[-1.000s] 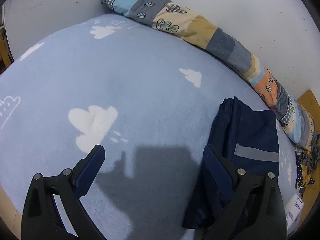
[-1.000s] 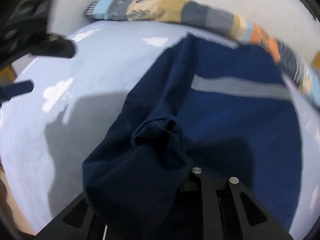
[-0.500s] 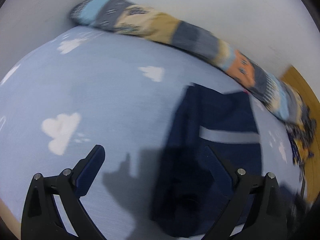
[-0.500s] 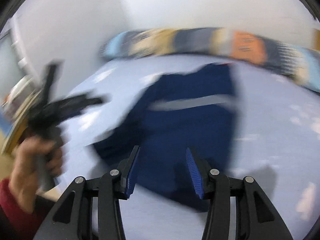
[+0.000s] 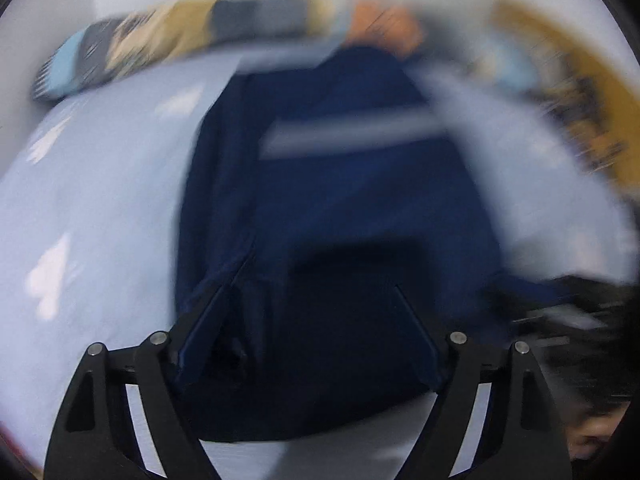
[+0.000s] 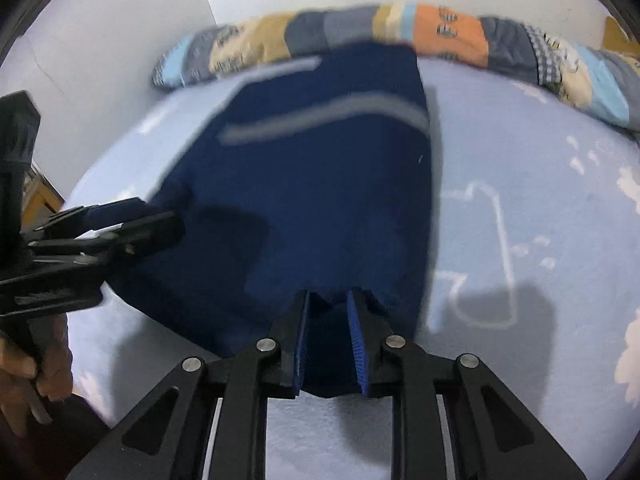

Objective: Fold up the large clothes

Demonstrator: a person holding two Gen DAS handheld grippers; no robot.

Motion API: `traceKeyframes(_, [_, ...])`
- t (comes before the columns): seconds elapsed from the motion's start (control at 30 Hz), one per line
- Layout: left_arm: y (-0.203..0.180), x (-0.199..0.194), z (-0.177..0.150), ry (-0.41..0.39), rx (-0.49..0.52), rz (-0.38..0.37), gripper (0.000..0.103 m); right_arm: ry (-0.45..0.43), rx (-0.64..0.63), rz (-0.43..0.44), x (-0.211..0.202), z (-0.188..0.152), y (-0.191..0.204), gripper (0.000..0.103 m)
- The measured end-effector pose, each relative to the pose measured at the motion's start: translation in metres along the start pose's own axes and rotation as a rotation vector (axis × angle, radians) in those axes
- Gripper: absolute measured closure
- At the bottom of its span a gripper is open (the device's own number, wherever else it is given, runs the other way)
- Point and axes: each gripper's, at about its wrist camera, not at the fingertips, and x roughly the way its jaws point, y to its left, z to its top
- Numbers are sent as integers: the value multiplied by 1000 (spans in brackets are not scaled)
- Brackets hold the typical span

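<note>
**A:** Left wrist view first. It's blurry, but the left gripper [image 5: 310,332] sits right over the near end of the navy garment [image 5: 340,200], jaws wide and just been closing in, with the cloth bunched between them. The pads don't look pressed on it yet. The garment runs straight ahead of the fingers across the light blue cloud-print blanket [image 5: 100,200], its grey stripe [image 5: 352,132] toward the far end, by the patchwork bolster [image 5: 168,40].

**B:** Right wrist view: the right gripper [image 6: 330,336] has just been narrowing too, and the near hem is between its blue pads. Whether they actually pinch it, I can't tell (the gap looks small, though). The left gripper shows off to its left, at the garment's left edge.

**A:** Handling guess: soft, floppy, fairly light, several layers thick. It'll sag and slide unless both near corners are taken together, biting every layer at the hem.
</note>
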Motion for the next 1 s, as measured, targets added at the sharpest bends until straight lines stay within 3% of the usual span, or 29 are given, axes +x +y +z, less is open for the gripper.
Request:
traceKeyframes(0.13, [10, 0, 10, 10, -59, 2, 21, 41, 41, 64, 2, 0, -7, 80])
traceKeyframes(0.23, [15, -26, 28, -84, -113, -112, 21, 60, 111, 139, -13, 11, -23, 85])
traceKeyframes(0.27, [14, -35, 43, -132, -119, -140, 21, 19, 144, 167, -26, 20, -32, 82])
traceKeyframes(0.33, [12, -37, 68, -182, -125, -126, 21, -55, 158, 135, -44, 43, -44, 78])
traceKeyframes(0.47, [17, -5, 114, -148, -187, -139, 21, -90, 127, 33, -45, 108, -53, 78])
traceKeyframes(0.53, [23, 18, 136, -139, -199, -109, 21, -88, 129, 28, -28, 146, -55, 78])
traceKeyframes(0.67, [47, 65, 146, -72, -266, -76, 21, -41, 118, -27, 34, 208, -58, 78])
traceKeyframes(0.7, [52, 78, 143, -54, -267, -35, 17, -28, 118, -36, 46, 212, -58, 78])
traceKeyframes(0.73, [59, 88, 141, -41, -271, -25, 7, 5, 120, -51, 68, 221, -59, 78])
traceKeyframes(0.83, [86, 106, 131, 10, -410, -123, 3, 159, 135, -108, 128, 220, -66, 81])
traceKeyframes(0.87, [88, 105, 133, 6, -409, -123, 3, 186, 151, -106, 137, 219, -71, 81])
traceKeyframes(1.0, [86, 85, 133, -15, -408, -135, 3, 141, 170, -78, 118, 215, -66, 81])
